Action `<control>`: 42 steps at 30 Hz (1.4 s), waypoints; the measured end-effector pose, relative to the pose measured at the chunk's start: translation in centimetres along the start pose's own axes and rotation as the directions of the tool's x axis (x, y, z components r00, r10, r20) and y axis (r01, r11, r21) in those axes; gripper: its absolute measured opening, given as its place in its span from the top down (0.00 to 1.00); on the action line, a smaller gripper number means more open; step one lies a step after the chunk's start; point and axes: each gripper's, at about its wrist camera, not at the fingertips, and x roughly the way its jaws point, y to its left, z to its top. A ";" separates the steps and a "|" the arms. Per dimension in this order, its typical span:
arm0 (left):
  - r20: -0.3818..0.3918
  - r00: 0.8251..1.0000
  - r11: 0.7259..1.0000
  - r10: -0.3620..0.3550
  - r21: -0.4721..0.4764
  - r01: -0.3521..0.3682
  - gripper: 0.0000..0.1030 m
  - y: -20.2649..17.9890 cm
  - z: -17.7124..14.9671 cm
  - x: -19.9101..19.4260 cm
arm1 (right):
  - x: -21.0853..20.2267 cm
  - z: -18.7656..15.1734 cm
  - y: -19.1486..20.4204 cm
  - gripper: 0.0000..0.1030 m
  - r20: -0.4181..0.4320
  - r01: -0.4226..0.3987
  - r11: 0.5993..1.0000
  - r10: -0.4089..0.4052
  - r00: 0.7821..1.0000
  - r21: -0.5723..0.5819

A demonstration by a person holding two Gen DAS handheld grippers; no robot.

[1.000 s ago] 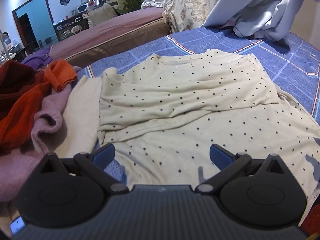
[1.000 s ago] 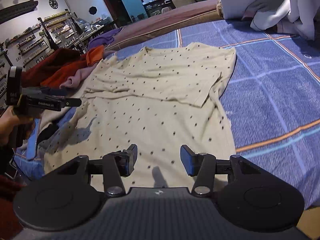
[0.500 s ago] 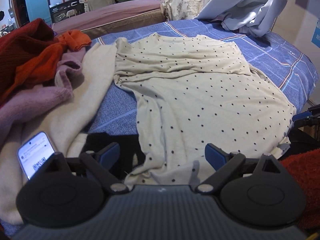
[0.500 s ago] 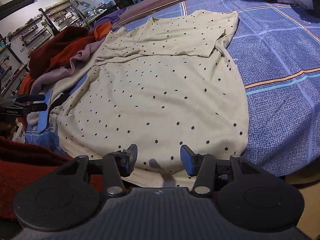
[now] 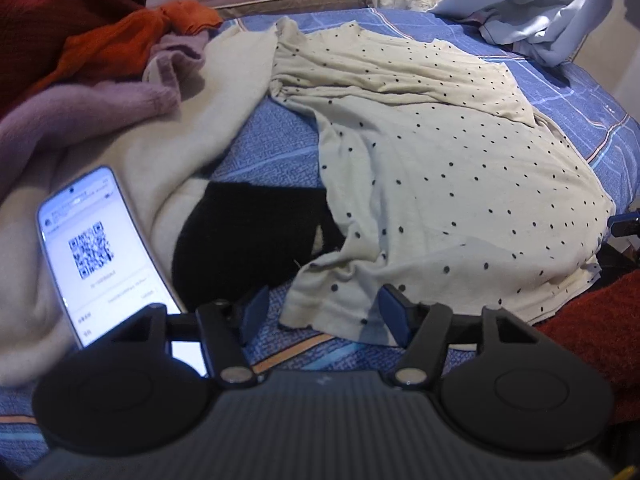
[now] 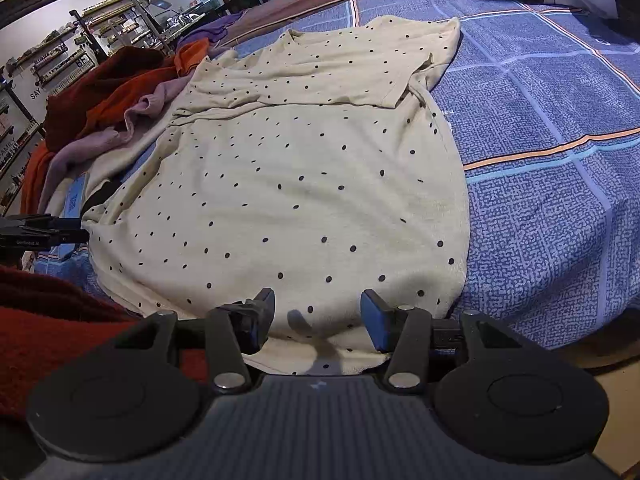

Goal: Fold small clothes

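While spread flat across the blue plaid bedspread (image 6: 540, 128), lies as a cream polka-dot T-shirt (image 6: 304, 168), sleeves already turned in across the chest, bottom hem facing both grippers at the near edge of the bed. Looks thin, light and limp: likely to sag, stretch and wrinkle if lifted by one point, and to slide readily over the woven cover. Best taken at the two hem corners, pinching both layers together so front and back do not drift apart, then carried up toward the collar in one even sweep. Left gripper (image 5: 320, 312) sits at the rumpled left hem corner, jaws closing, with cloth between the blue pads (image 5: 394, 312) but not yet visibly pinched. Right gripper (image 6: 318, 316) hovers over the hem nearer the right corner, jaws spread wide, fabric lying beneath and nothing gripped. Worth minding on the left: a lit phone (image 5: 104, 256) showing a QR code rests on a cream sweater (image 5: 132, 160) just beside the claw, next to a black garment (image 5: 248, 236) tucked under the shirt's edge, with a heap of mauve and rust knitwear (image 5: 80, 52) behind, all easy to snag along with the hem.
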 end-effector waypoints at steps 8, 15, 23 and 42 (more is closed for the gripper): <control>-0.004 0.999 0.998 -0.052 -0.032 0.052 0.62 0.4 0.2 1.3 | 0.4 0.1 0.0 0.21 -0.014 0.006 1.000 -0.007 1.000 -0.012; -0.023 0.997 0.997 -0.076 0.019 0.076 0.75 -1.1 1.0 2.3 | 0.6 0.1 -0.7 0.21 -0.034 0.032 0.999 -0.032 0.999 -0.002; 0.009 0.993 0.991 -0.116 -0.066 0.116 0.91 -0.6 0.0 1.9 | 0.2 -0.7 -2.1 0.18 -0.053 0.060 0.998 -0.059 0.997 0.013; 0.001 0.997 0.997 -0.078 -0.007 0.078 0.12 -2.8 1.0 2.9 | 0.8 -1.2 -2.5 0.04 -0.072 0.030 0.999 -0.033 0.997 -0.044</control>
